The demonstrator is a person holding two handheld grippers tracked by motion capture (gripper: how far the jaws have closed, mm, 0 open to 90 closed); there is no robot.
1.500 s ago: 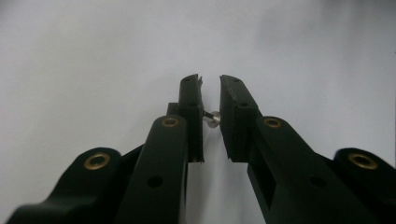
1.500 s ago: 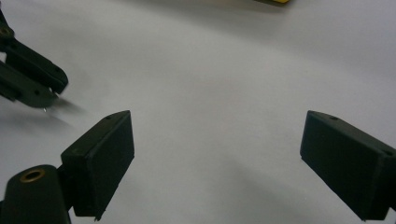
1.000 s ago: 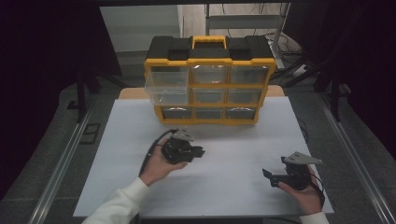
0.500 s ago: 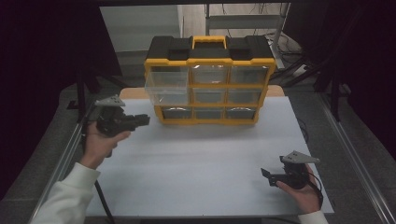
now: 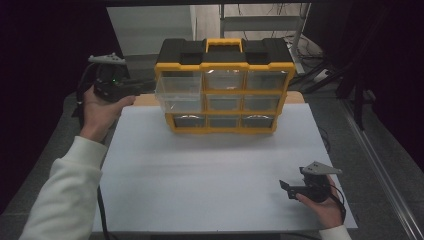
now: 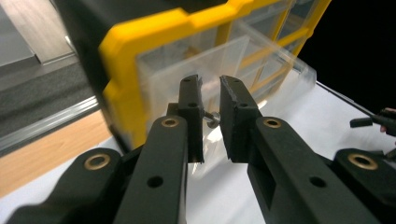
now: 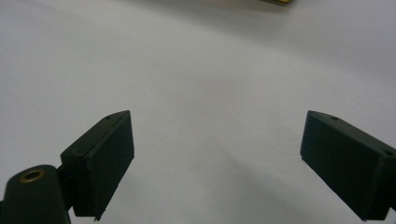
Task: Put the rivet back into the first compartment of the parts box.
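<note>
A yellow and black drawer organizer (image 5: 225, 65) stands at the back of the white mat (image 5: 210, 170). Its clear top-left drawer (image 5: 177, 95) is pulled out toward me. My left gripper (image 5: 150, 86) is held in the air just left of that drawer, pointing at it. In the left gripper view its jaws (image 6: 210, 86) are shut on a small metal screw (image 6: 212, 119), with the drawer (image 6: 224, 60) right behind them. My right gripper (image 5: 287, 187) rests low at the mat's front right. In the right gripper view it is open (image 7: 215, 140) over bare mat.
The organizer's other drawers (image 5: 250, 102) are closed. A strip of wooden tabletop (image 5: 142, 100) shows behind the mat at the left. A metal rail (image 5: 380, 160) runs along the right side, and a shelf frame (image 5: 260, 20) stands behind the organizer.
My left gripper has risen from the middle of the mat, swung out left, and now points at the open top-left drawer. The right gripper has stayed put.
</note>
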